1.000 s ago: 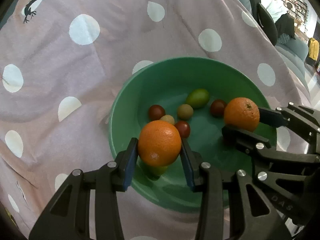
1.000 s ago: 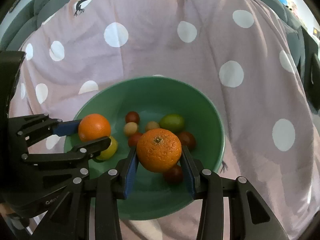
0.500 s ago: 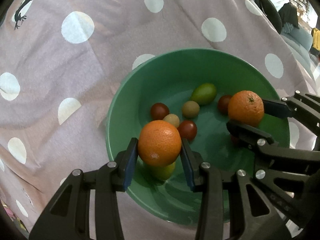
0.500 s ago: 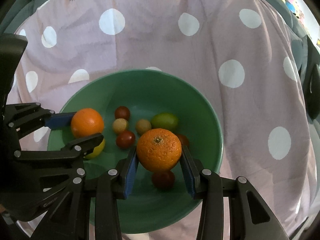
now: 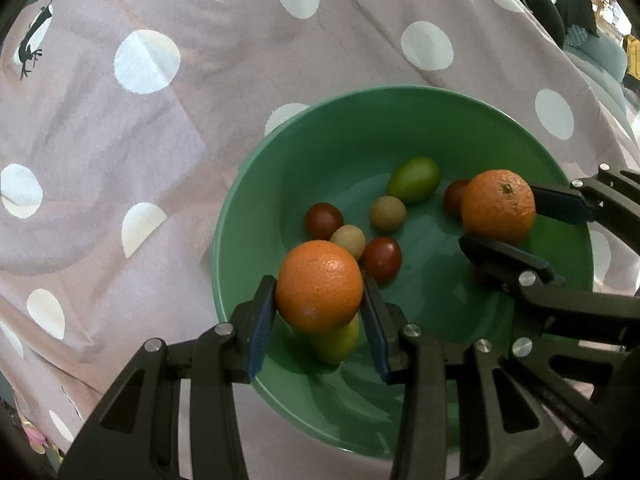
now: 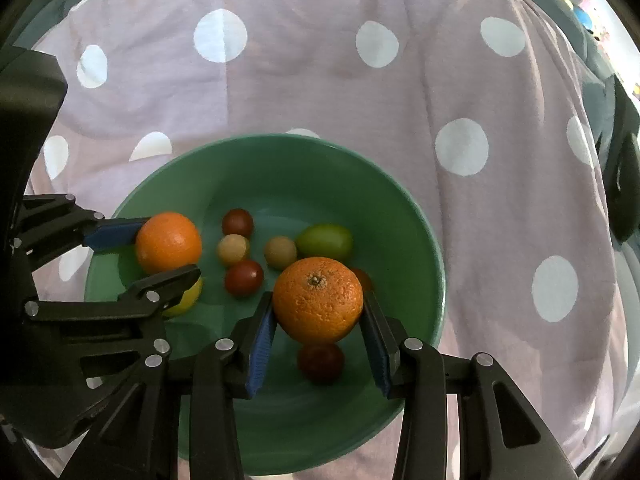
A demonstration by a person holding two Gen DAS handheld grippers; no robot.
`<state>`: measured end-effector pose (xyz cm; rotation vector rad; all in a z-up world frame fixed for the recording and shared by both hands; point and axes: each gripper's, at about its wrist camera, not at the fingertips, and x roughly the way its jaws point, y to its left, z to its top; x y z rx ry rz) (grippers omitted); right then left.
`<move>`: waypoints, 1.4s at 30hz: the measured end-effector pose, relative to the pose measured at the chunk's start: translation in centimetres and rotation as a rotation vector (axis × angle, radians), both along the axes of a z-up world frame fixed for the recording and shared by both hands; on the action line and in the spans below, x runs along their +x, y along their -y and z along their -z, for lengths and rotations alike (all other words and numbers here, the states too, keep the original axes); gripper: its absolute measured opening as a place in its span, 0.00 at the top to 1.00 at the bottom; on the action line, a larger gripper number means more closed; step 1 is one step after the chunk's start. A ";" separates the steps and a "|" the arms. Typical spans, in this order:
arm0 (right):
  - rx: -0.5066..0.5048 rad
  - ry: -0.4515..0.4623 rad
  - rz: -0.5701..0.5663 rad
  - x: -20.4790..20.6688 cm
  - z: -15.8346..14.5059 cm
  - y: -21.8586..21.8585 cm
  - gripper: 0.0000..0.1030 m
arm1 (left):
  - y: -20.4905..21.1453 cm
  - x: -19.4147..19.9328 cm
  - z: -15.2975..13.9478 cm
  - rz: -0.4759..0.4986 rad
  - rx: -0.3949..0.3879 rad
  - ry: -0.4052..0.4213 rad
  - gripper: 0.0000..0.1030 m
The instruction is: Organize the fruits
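Left gripper [image 5: 320,312] pinches an orange [image 5: 319,286], blue pads pressed on both sides, fruit held over the near-left part of the green bowl [image 5: 256,200]. Right gripper [image 6: 318,320] clamps a second orange [image 6: 318,300], stem end up toward the camera, held over the bowl's near-right part. Both grippers point steeply down into the bowl.

Left wrist view: right gripper [image 5: 500,220] comes in from the right edge with its orange [image 5: 498,205] between the fingers. Right wrist view: left gripper [image 6: 160,248] comes in from the left with its orange [image 6: 168,242].

Inside the bowl: a green oval fruit [image 6: 325,242] toward the far side, two tan round fruits [image 6: 233,249] [image 6: 280,252] side by side near the middle, dark red cherry tomatoes [image 6: 238,222] [image 6: 244,278] beside them, another red one [image 6: 321,362] directly under the right gripper's orange. A yellow-green fruit [image 5: 334,342] lies below the left gripper's orange, partly hidden by it. One more red tomato [image 5: 454,196] peeks out behind the right gripper's orange; can't tell if they touch.

Bowl sits on a mauve cloth with white polka dots [image 6: 400,100], wrinkled, draped over the surface. A small black lizard print [image 5: 30,50] sits at the cloth's far-left corner.
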<state>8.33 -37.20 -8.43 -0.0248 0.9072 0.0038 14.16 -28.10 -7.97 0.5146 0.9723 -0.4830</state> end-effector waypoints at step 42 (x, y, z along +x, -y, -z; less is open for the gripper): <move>0.051 0.109 -0.025 -8.3 -12.2 -0.1 0.40 | -5.0 -5.6 -12.8 -0.202 -0.126 0.071 0.03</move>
